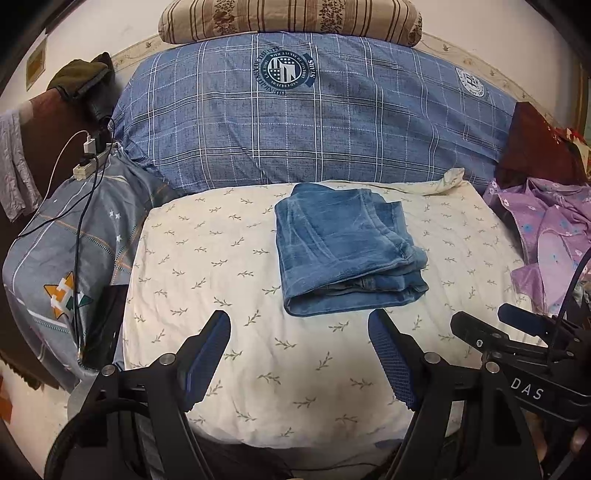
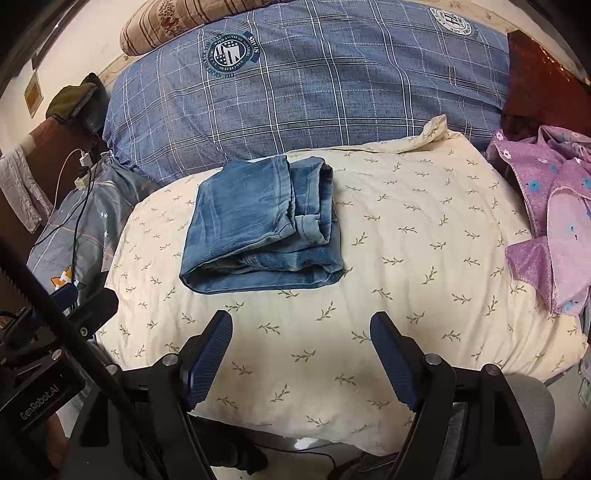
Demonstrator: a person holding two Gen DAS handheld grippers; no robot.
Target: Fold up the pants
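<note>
The blue jeans lie folded into a compact stack on the cream leaf-print cushion, towards its far side. In the right wrist view the jeans sit left of centre on the cushion. My left gripper is open and empty, hovering over the cushion just in front of the jeans. My right gripper is open and empty, also short of the jeans. The right gripper shows at the right edge of the left wrist view.
A big blue plaid duvet rises behind the cushion, with a striped pillow on top. Purple flowered cloth lies at the right. A grey pillow with a power strip and cables lies at the left.
</note>
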